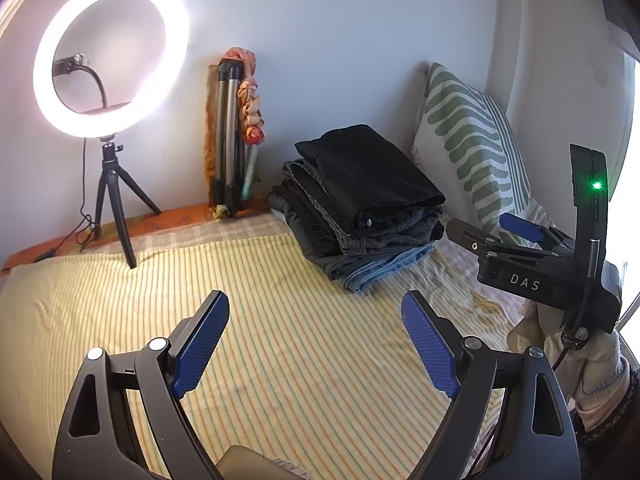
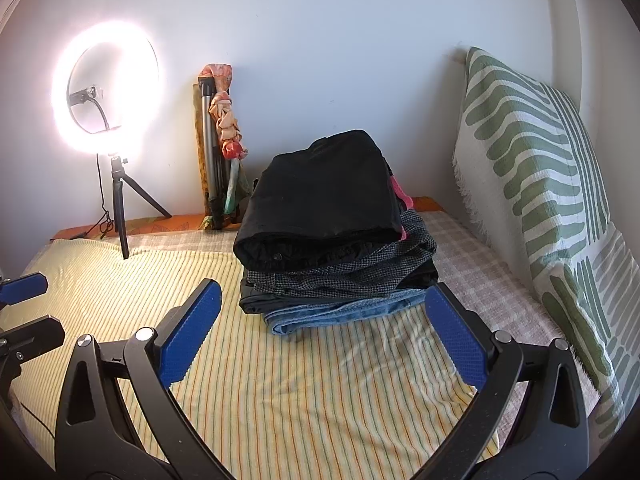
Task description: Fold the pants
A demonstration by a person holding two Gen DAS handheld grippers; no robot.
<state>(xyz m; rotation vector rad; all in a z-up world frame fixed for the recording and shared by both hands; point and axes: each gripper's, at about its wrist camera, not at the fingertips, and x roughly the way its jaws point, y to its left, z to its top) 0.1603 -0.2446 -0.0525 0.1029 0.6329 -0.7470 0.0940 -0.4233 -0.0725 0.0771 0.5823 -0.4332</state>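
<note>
A stack of folded pants (image 2: 332,236) rests on the striped yellow bedsheet (image 2: 280,380), black pair on top, checked grey beneath, blue jeans at the bottom. The same stack (image 1: 360,208) sits at the far right of the bed in the left wrist view. My left gripper (image 1: 316,344) hovers open over bare sheet (image 1: 280,320), nothing between its blue pads. My right gripper (image 2: 324,336) is open just in front of the stack, apart from it, with nothing held. The right gripper's body (image 1: 536,268) shows at the right edge of the left wrist view.
A lit ring light on a small tripod (image 1: 112,152) stands at the back left of the bed. A folded tripod with a knotted cloth (image 1: 236,136) leans on the wall. A green-patterned pillow (image 2: 548,200) stands along the right wall.
</note>
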